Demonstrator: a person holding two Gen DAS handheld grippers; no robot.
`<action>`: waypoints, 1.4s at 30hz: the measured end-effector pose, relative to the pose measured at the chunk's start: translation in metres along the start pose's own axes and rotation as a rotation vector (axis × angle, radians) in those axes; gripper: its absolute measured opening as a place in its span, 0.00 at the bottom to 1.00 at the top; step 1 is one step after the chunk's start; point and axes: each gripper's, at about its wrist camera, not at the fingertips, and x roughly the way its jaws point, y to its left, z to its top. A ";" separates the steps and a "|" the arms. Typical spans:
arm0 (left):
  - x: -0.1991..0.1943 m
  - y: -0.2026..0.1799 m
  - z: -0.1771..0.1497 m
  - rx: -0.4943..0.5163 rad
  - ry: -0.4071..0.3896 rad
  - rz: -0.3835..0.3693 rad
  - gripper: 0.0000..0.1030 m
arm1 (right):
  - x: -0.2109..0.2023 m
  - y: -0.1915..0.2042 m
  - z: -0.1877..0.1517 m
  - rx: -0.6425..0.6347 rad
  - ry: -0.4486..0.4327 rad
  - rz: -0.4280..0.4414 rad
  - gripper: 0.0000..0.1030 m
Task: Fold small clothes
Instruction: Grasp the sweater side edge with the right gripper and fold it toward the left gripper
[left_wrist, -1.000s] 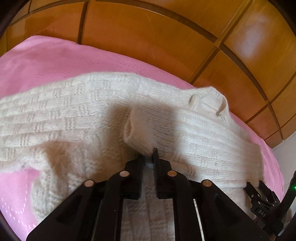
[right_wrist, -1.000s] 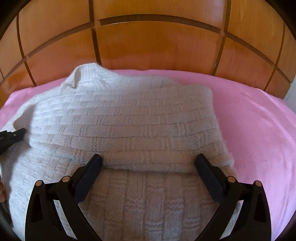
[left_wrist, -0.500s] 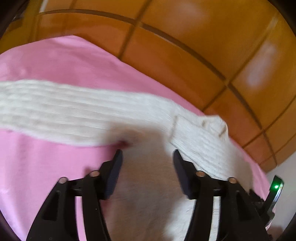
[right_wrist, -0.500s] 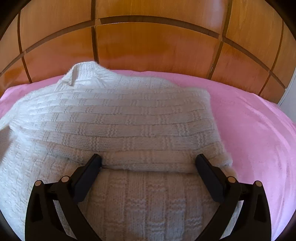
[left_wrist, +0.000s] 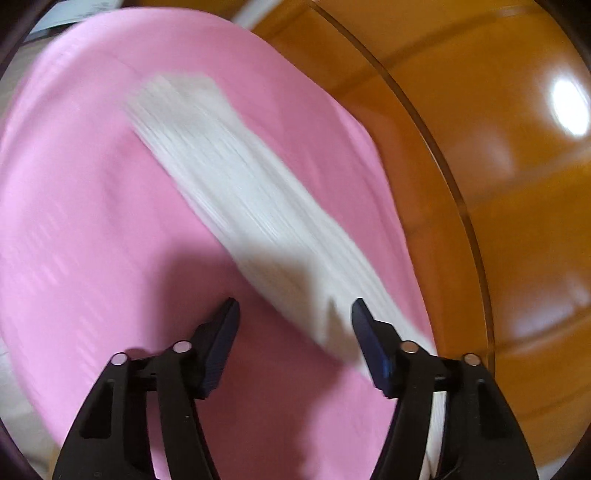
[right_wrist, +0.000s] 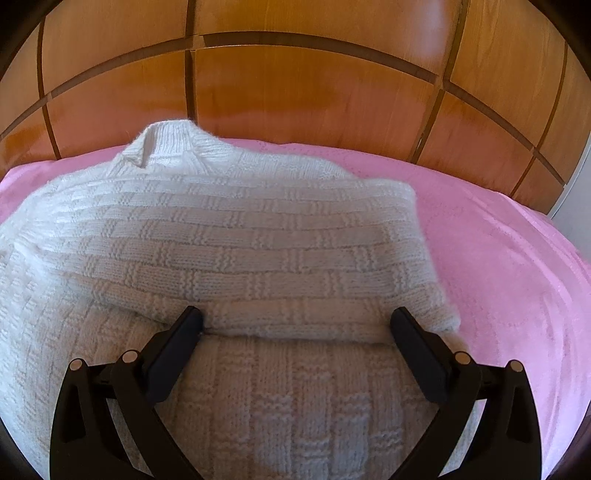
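Note:
A white knitted sweater (right_wrist: 236, 251) lies on a pink bedspread (right_wrist: 517, 266), collar at the far side, with one sleeve folded across its body. My right gripper (right_wrist: 295, 321) is open and empty, hovering over the lower edge of the folded sleeve. In the left wrist view, blurred by motion, the other sleeve (left_wrist: 243, 192) stretches out long and straight over the pink bedspread (left_wrist: 81, 236). My left gripper (left_wrist: 295, 314) is open and empty above the near part of that sleeve.
A wooden panelled headboard (right_wrist: 295, 96) stands behind the bed and also shows in the left wrist view (left_wrist: 517, 184). A white wall strip (right_wrist: 576, 177) shows at the far right.
My left gripper let go of the sweater fabric, opened, and swung left toward the outstretched sleeve. My right gripper stayed open and nearly still.

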 end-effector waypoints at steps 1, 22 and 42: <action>0.000 0.007 0.010 -0.024 -0.015 0.008 0.55 | 0.000 0.000 0.000 0.000 0.000 -0.001 0.98; 0.007 -0.135 -0.024 0.366 0.032 -0.166 0.07 | -0.003 0.003 0.000 -0.006 -0.008 -0.020 0.98; 0.040 -0.201 -0.225 0.829 0.277 -0.234 0.47 | -0.005 -0.006 0.005 0.044 0.015 0.049 0.98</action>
